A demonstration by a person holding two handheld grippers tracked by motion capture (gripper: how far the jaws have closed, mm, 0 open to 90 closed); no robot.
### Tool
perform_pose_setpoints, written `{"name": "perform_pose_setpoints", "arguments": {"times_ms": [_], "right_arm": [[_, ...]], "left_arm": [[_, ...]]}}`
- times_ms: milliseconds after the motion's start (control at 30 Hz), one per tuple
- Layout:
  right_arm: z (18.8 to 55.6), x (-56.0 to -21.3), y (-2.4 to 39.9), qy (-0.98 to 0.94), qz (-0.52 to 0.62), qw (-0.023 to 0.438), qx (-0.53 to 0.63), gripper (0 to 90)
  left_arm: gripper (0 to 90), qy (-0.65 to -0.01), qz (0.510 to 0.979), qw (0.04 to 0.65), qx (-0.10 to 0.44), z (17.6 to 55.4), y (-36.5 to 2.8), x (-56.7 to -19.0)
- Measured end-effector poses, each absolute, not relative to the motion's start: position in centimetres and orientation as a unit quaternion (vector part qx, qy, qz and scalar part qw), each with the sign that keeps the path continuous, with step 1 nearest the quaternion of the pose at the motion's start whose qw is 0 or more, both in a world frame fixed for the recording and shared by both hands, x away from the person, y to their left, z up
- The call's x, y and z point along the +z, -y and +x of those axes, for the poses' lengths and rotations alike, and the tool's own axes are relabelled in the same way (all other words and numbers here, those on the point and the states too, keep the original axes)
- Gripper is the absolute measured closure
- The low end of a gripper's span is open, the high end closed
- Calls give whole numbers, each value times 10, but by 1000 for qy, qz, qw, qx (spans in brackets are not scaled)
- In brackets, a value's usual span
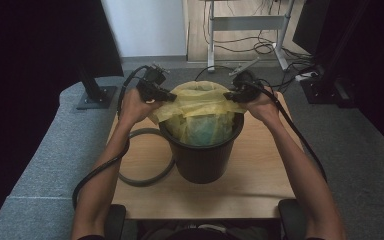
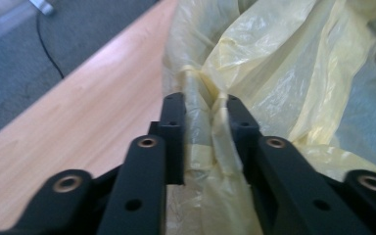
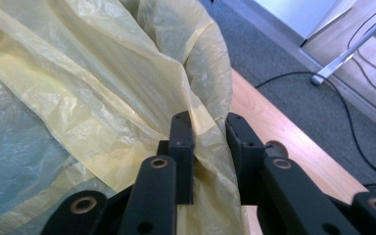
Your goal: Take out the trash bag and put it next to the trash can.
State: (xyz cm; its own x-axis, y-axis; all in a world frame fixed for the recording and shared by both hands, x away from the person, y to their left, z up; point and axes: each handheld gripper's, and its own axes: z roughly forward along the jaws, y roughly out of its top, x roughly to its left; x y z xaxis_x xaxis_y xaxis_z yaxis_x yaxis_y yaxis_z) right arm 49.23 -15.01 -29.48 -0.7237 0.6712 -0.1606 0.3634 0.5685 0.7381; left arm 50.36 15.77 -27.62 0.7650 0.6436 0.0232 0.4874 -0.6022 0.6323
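The left gripper (image 2: 203, 105) has its black, flat-faced jaws clenched on a bunched fold of the yellow bag (image 2: 274, 73), a thin, crinkled, half-clear plastic film. The right gripper (image 3: 208, 122) grasps a like fold of the bag's other side between its jaws. In the high view the left gripper (image 1: 167, 95) and right gripper (image 1: 230, 95) hold the bag (image 1: 200, 100) stretched at its top edge, one at each side. The bag sits in a round black bin (image 1: 202, 155) with smooth, tapering walls, standing near the middle of the pale wooden surface (image 1: 260, 185). A grey hoop (image 1: 150, 177) lies flat just beside the bin's left. The surface's near part is bare; its far edge runs close behind the bag, with grey carpet (image 1: 40, 160) around.
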Motion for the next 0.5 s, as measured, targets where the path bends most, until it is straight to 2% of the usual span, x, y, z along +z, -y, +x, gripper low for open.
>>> {"name": "perform_pose_setpoints", "arguments": {"times_ms": [133,167,233,333,500], "right_arm": [[488,-287,150,-849,294,238,368,828],[487,-284,151,-848,287,239,376,872],[483,-277,152,-847,279,240,384,874],[478,-269,154,-846,267,218,407,877],[470,-258,154,-839,242,163,459,877]], "left_arm": [[816,-305,885,321,148,497,-156,-266],[877,-299,883,332,146,495,-157,-263],[881,-288,884,336,150,491,-156,-257],[881,-269,885,349,150,484,-155,-251],[878,-218,880,404,121,472,-150,-240]]}}
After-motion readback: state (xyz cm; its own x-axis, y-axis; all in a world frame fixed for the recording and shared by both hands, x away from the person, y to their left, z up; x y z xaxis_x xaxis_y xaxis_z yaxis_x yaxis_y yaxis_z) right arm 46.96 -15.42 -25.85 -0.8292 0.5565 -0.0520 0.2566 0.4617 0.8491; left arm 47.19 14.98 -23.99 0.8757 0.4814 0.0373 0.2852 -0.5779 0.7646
